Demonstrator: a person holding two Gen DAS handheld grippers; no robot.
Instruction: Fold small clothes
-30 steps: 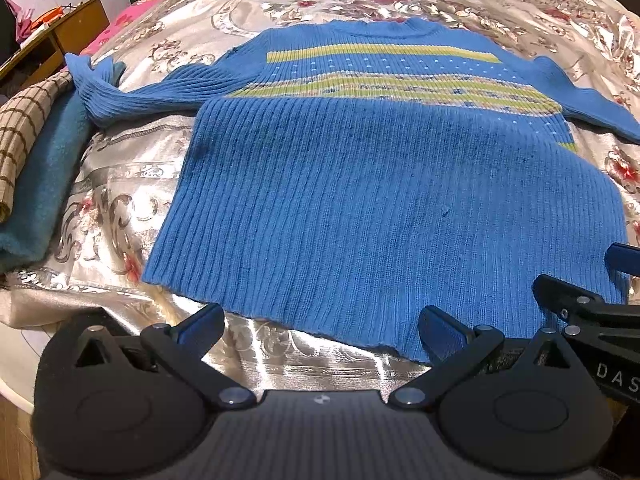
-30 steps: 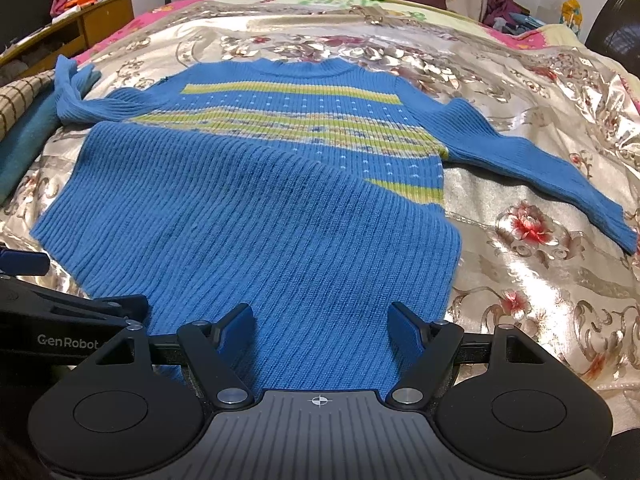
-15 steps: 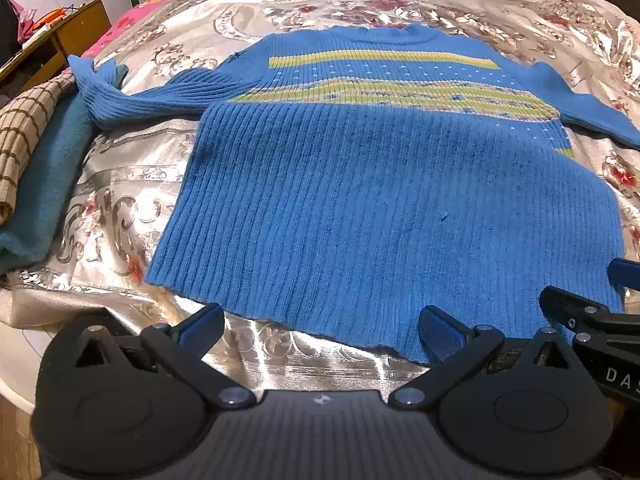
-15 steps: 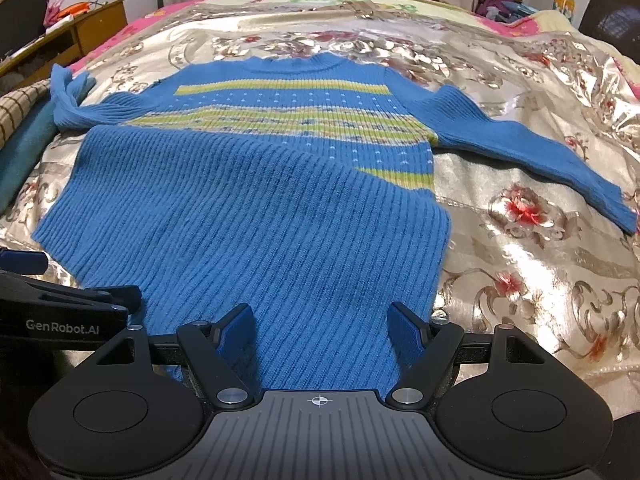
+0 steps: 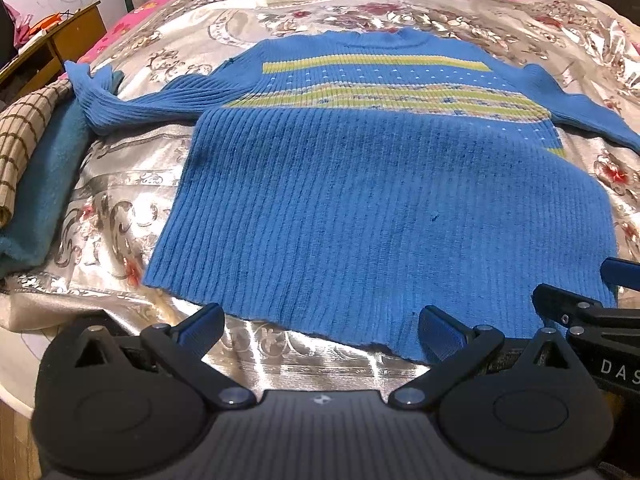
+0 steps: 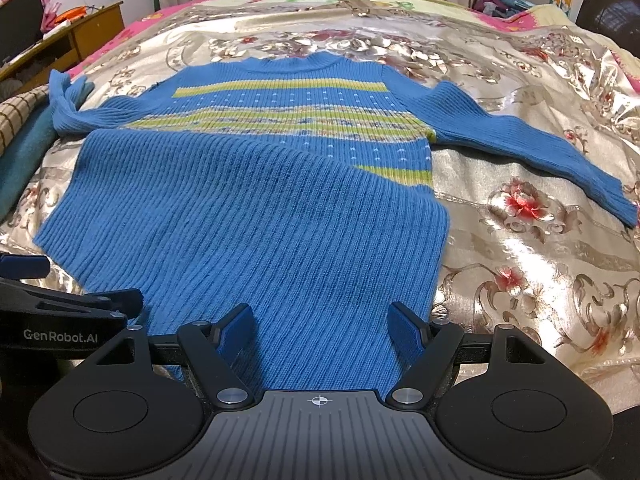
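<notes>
Lying flat on a shiny floral bedspread: one blue ribbed sweater with yellow-green chest stripes, neckline away from the cameras, hem toward them. Lower body is doubled up over the chest, covering part of the stripes. One sleeve extends out across the bedspread on the right side; the other sleeve runs to the left, its cuff resting against a teal folded cloth. A beige checked cloth lies on top of the teal one at the bed's left edge. A wooden desk stands beyond the bed, far left.

Left gripper: jaws spread wide, empty, hovering at the near hem, its right blue pad over the knit edge.

Right gripper: jaws spread wide, empty, positioned over the hem's right portion, fabric visible between the pads; contact with the knit cannot be told.
</notes>
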